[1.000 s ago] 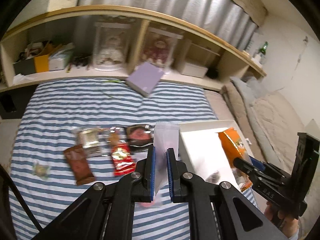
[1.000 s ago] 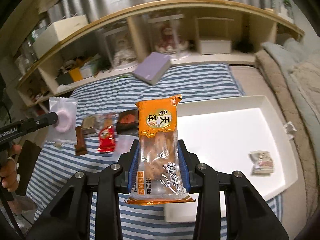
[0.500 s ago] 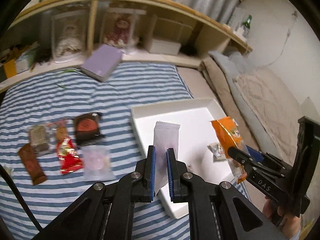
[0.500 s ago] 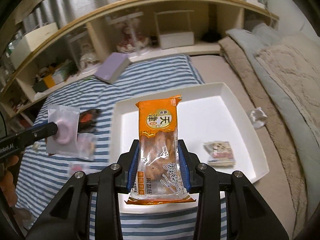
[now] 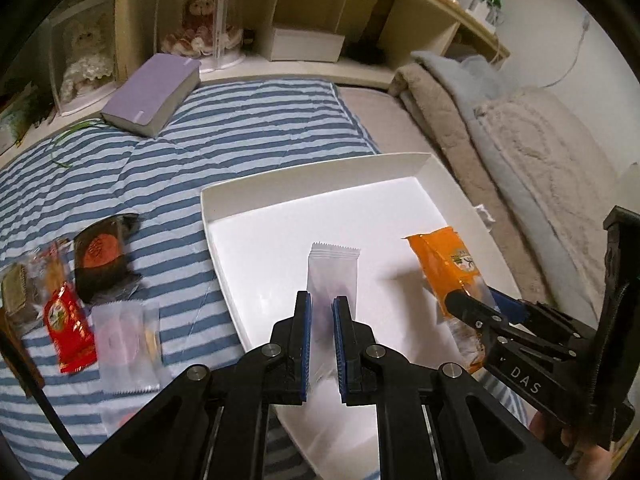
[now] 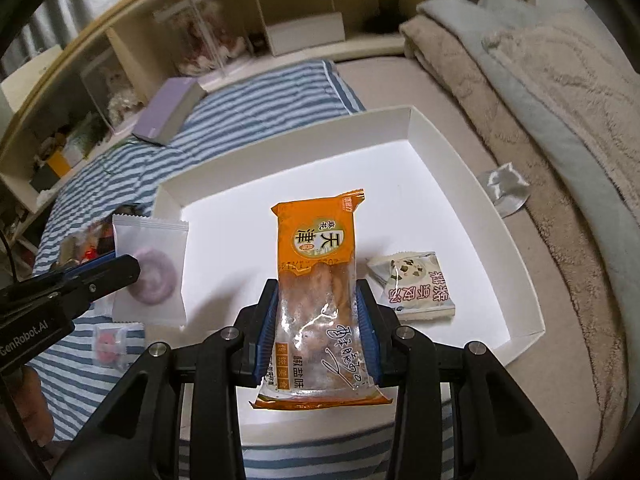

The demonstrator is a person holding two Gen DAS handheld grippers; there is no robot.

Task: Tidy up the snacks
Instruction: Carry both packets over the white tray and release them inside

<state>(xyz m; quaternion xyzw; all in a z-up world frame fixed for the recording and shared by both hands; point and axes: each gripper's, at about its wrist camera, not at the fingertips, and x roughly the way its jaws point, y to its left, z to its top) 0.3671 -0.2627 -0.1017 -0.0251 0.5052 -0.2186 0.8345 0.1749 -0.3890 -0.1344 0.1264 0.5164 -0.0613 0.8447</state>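
Note:
My left gripper is shut on a white packet with a pink round snack inside, held over the white tray. The packet also shows in the right wrist view. My right gripper is shut on an orange snack packet, held above the tray. That orange packet shows in the left wrist view. A small white and grey snack packet lies in the tray's right part.
Several snacks lie on the striped bedcover left of the tray: a red packet, a dark packet, a clear packet. A purple book lies near the shelf. Blankets are piled to the right. A crumpled wrapper lies beside the tray.
Both grippers have moved right and forward with their packets, from over the striped cover to above the tray. Both stay shut on their packets.

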